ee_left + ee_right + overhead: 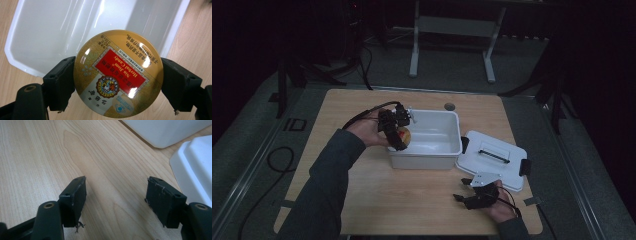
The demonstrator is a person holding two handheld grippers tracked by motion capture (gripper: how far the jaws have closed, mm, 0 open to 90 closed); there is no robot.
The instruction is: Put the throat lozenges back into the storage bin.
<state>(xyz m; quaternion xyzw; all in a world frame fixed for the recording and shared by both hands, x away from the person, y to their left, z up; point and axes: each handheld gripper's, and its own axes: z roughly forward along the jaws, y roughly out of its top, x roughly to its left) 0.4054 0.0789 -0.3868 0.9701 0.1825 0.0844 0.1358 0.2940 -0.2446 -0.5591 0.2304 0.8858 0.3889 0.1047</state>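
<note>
1. Tin (118,75) sits clamped by its rim between the left gripper (393,131) jaws, face toward the camera, over the near-left edge of the bin (459,145).
2. Held above the open bin, likely for dropping in.
3. Right gripper (116,200) is spread wide, holding nothing, low over the table (37,157).
4. Lid (492,157) lies just right of the bin, so the opening is unobstructed.

From my seat, the inside of the white plastic tub (447,150) looks bare, so there is free room below the round gold-and-red candy tin (118,74) that my left gripper (398,131) carries over its near-left corner. Its walls block any sideways entry. The white lid with a black handle (492,156) lies just right of the tub, closing that side. My right gripper (116,200) has open wooden tabletop (412,200) between its spread jaws and ahead.
</note>
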